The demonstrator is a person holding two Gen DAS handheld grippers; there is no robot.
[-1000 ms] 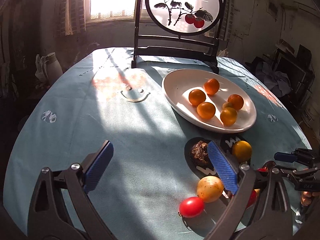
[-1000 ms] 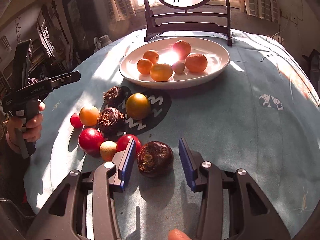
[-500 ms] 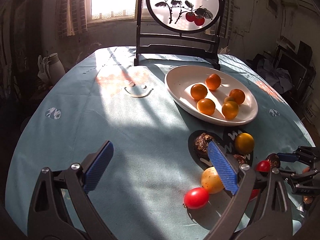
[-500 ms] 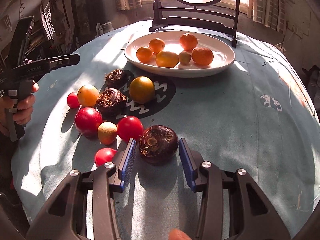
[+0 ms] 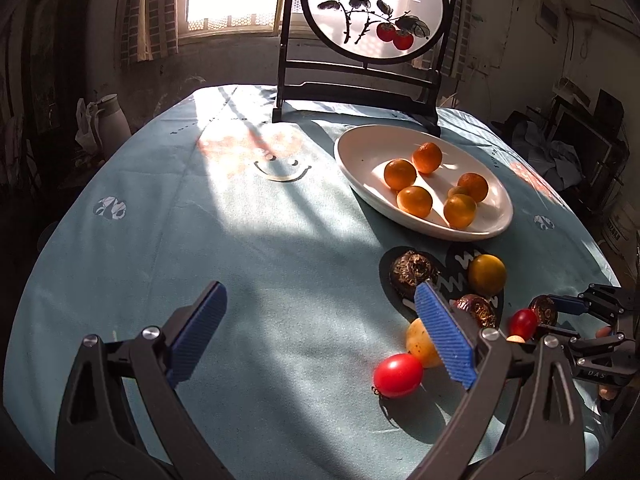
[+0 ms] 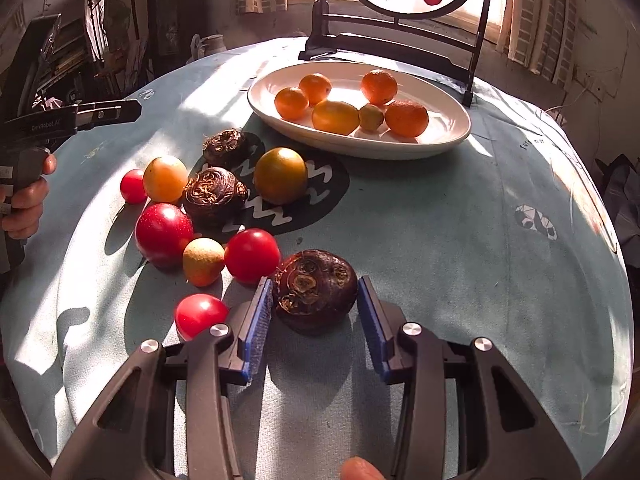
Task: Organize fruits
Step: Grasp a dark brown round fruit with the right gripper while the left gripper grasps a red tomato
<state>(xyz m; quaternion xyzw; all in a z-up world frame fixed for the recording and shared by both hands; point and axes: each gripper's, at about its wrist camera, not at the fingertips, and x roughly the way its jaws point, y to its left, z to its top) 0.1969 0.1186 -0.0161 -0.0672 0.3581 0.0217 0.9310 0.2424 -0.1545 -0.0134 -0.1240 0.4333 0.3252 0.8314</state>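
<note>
L wrist: low, faces plate [image 5: 424, 184] | R wrist: nearer, same plate [image 6: 360, 108]

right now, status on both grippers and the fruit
Left gripper open, over bare cloth. Right gripper open, fingers either side of dark brown fruit, not visibly clamped. Red tomato close beside left finger. Plate holds six pieces.

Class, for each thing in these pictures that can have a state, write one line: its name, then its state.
left gripper: open, empty, above the cloth
right gripper: open, straddling the water chestnut
water chestnut: on the cloth, between the pads
white plate: holding orange fruits
decorative screen: upright behind the plate
</note>
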